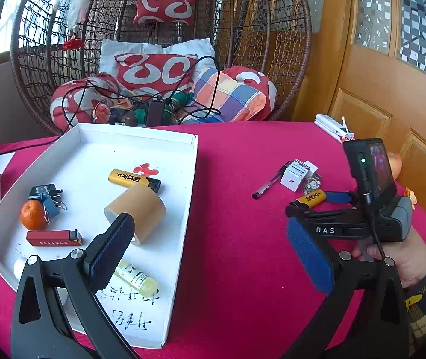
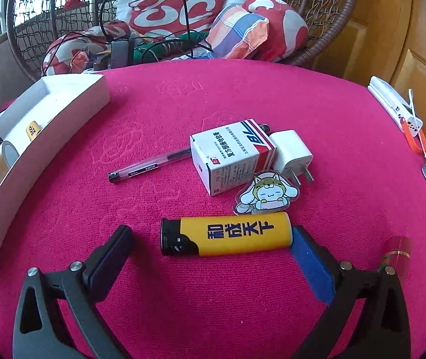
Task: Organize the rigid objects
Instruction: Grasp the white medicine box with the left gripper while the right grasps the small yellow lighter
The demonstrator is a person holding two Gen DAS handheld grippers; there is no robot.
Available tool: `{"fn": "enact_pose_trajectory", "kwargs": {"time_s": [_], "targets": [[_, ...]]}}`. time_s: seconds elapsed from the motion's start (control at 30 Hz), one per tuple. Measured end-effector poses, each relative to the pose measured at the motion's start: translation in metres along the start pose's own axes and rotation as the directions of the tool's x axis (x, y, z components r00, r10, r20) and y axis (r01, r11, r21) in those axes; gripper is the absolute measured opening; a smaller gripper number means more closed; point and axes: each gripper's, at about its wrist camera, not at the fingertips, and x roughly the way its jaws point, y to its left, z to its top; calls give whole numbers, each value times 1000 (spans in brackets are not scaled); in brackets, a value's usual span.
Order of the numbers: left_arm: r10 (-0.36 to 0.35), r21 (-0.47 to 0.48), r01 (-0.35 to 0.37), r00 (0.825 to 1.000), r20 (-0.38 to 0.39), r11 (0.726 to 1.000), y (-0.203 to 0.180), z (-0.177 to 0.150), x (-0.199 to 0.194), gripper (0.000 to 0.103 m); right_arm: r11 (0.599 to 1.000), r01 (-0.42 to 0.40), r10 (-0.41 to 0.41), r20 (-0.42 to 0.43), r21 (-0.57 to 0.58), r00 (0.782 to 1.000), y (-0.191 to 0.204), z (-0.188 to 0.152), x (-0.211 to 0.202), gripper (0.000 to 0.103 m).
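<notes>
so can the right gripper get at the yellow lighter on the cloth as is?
Probably yes. The right gripper is open with the yellow lighter lying flat between its fingers, one end against the blue pad; nothing lies over it.

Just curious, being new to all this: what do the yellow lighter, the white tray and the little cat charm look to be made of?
Yellow lighter: glossy plastic, it seems; smooth printed body, black cap.
White tray: probably matte cardboard; thin folded walls, ink writing on its floor.
Cat charm: likely clear acrylic; a see-through rim surrounds the printed picture.
</notes>
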Motion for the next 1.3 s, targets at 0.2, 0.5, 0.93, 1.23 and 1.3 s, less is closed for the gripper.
{"fn": "enact_pose_trajectory", "kwargs": {"time_s": [0.2, 0.5, 0.93, 1.23, 1.3], "targets": [[-28, 50, 30, 999, -45, 998, -14, 13, 18, 103, 997, -62, 60, 50, 45, 997, -16, -21, -25, 81], [-119, 181, 145, 982, -148, 973, -65, 46, 103, 103, 961, -148, 126, 105, 235, 986, -59, -41, -40, 81], [-22, 321, 81, 983, -184, 944, -121, 57, 186, 88, 931, -239, 206, 142, 277, 968, -69, -47, -44, 82], [2, 390, 89, 974, -228, 916, -141, 47, 205, 39, 908, -302, 264, 165, 291, 950, -73, -50, -44, 82], [-8, 396, 96, 976, -219, 913, -144, 48, 202, 32, 906, -306, 267, 167, 293, 949, -74, -50, -44, 82]]}}
